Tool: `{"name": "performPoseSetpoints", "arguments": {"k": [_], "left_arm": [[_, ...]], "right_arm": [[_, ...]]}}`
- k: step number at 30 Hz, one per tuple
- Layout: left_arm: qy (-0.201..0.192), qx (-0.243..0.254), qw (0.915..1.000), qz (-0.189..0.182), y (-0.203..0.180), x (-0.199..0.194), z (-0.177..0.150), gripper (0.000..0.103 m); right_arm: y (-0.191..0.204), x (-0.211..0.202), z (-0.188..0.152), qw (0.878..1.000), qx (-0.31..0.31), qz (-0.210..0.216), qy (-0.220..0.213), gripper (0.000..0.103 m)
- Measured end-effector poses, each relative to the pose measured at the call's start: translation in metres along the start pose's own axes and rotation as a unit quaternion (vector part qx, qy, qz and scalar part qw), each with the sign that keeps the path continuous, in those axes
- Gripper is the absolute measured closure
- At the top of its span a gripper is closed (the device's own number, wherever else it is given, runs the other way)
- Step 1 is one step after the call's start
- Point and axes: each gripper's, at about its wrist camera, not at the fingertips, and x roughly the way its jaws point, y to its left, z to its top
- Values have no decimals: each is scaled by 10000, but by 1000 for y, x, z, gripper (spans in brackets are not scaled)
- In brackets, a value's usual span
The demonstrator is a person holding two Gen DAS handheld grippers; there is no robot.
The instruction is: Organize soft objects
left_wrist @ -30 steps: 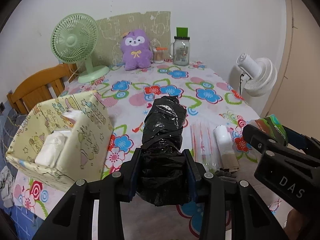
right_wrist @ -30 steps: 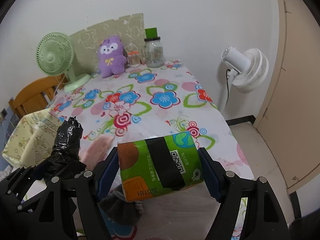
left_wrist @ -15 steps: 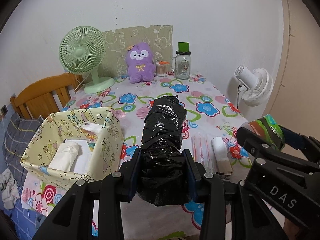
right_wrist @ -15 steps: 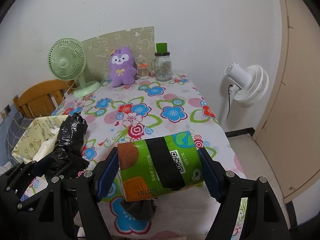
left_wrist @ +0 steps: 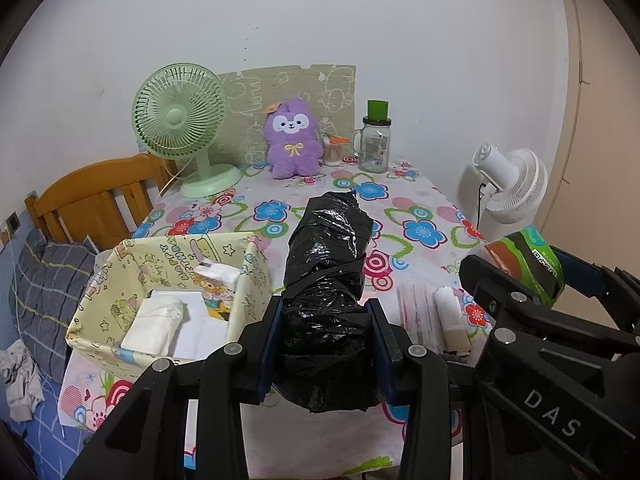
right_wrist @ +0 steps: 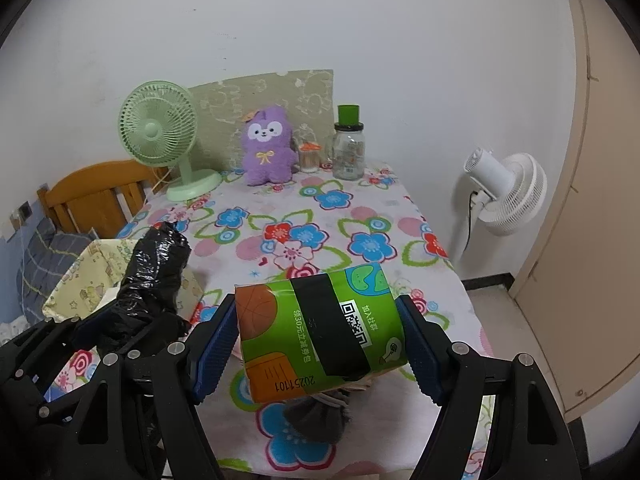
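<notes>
My left gripper (left_wrist: 326, 344) is shut on a black plastic bag roll (left_wrist: 326, 280) and holds it above the table's near edge. It also shows in the right wrist view (right_wrist: 152, 276). My right gripper (right_wrist: 320, 344) is shut on a green and orange tissue pack (right_wrist: 320, 328), also seen at the right of the left wrist view (left_wrist: 528, 256). A yellow patterned fabric box (left_wrist: 120, 280) stands at the table's front left with white tissue packs (left_wrist: 154, 322) inside. A grey soft item (right_wrist: 320, 420) lies below the tissue pack.
A floral tablecloth (right_wrist: 320, 216) covers the table. At the back stand a green desk fan (left_wrist: 180, 120), a purple plush (left_wrist: 294, 140) and a glass jar (left_wrist: 374, 144). A white roll (left_wrist: 450, 316) lies at front right. A white floor fan (right_wrist: 504, 192) stands right; a wooden chair (left_wrist: 92, 200) left.
Both grippers have pulled back and risen from the table with their loads still held. The box, first close at the left, now sits farther off and its inside shows.
</notes>
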Motion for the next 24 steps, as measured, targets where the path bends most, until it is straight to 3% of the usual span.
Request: {"name": "performPoseSetpoints", "arguments": {"k": [8, 24], "left_arm": [[-89, -98, 9999, -21, 21, -9, 9, 62], [-128, -207, 9993, 272, 72, -1, 22, 62]], "right_arm": [[19, -4, 13, 9998, -32, 143, -100, 24], [75, 16, 33, 9984, -288, 460, -140, 24]]}}
